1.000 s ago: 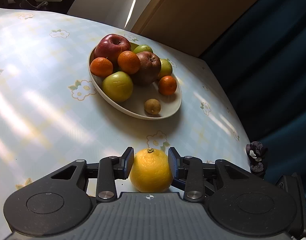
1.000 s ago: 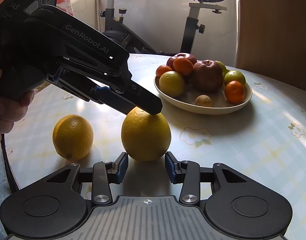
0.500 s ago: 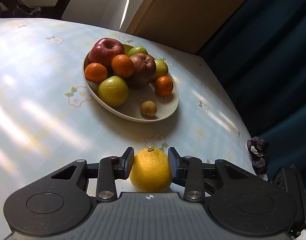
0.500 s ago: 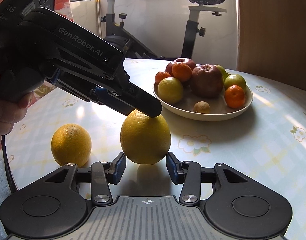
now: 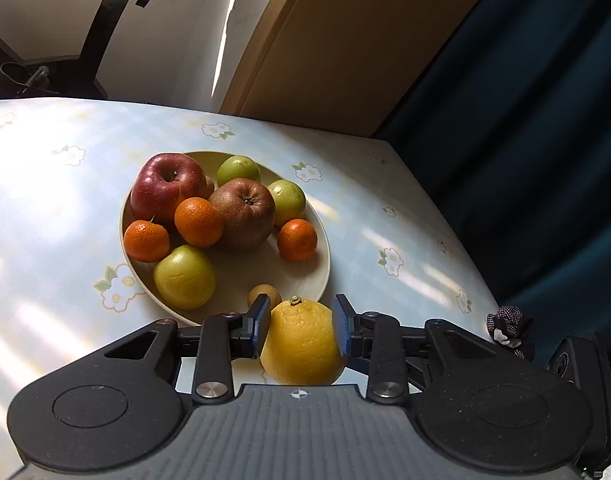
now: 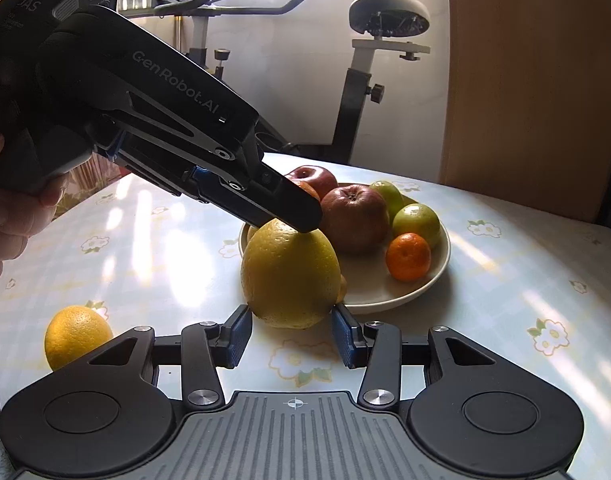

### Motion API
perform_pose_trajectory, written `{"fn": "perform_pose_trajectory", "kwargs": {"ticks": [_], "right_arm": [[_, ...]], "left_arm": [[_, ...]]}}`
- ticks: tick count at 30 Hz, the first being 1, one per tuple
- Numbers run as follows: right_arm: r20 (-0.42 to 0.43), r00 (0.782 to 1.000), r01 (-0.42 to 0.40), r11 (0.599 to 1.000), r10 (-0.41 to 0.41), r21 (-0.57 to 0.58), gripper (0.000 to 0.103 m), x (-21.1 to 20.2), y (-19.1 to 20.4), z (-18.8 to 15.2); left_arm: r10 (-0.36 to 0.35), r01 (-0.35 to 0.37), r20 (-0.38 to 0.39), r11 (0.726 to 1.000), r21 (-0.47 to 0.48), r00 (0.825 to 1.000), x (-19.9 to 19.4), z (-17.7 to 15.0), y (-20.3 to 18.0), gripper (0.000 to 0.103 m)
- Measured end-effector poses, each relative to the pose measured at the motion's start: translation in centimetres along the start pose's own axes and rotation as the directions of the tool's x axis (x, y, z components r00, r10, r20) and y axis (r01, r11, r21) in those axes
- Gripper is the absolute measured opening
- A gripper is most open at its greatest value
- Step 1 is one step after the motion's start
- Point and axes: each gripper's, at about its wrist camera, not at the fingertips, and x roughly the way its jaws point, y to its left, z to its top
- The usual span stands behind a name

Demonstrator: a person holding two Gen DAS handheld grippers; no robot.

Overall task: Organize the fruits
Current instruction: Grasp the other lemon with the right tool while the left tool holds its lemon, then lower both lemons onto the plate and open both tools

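Note:
My left gripper has its jaws closing, and its pads press both sides of a large yellow citrus. In the right wrist view that citrus hangs clear of the table under the left gripper's fingers, just before the cream plate. The plate carries two red apples, several green fruits, three tangerines and a small brown fruit. My right gripper is open, with its pads low behind the held citrus and apart from it. A second yellow citrus lies on the table at the left.
The floral tablecloth covers a table whose edge runs along the right by a dark curtain. A small dark knotted object sits near that edge. An exercise bike stands behind the table. A person's hand holds the left gripper.
The held citrus has come up off the table and moved toward the plate. Both grippers have risen and advanced, so the plate looks nearer. The second citrus stayed put.

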Motion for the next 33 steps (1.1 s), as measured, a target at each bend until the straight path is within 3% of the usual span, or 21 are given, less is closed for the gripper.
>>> {"fn": "perform_pose_trajectory", "kwargs": {"ticks": [13, 24, 33], "right_arm": [[-0.045, 0.998, 0.041, 0.999, -0.041, -0.01, 0.041, 2.5, -4.4, 1.2], [-0.061, 0.997, 0.056, 0.998, -0.055, 0.013, 0.041, 3.5, -4.8, 1.7], [-0.048, 0.996, 0.08, 0.995, -0.077, 0.065, 0.04, 2.1, -4.1, 1.2]], "left_arm": [[-0.012, 0.012, -0.026, 1.0, -0.003, 1.0, 4.9, 3.3, -0.7, 0.034], [0.014, -0.016, -0.045, 0.999, -0.045, 0.999, 5.8, 4.0, 0.2, 0.031], [0.068, -0.068, 0.005, 0.998, -0.012, 0.998, 3.4, 3.4, 0.0, 0.031]]}}
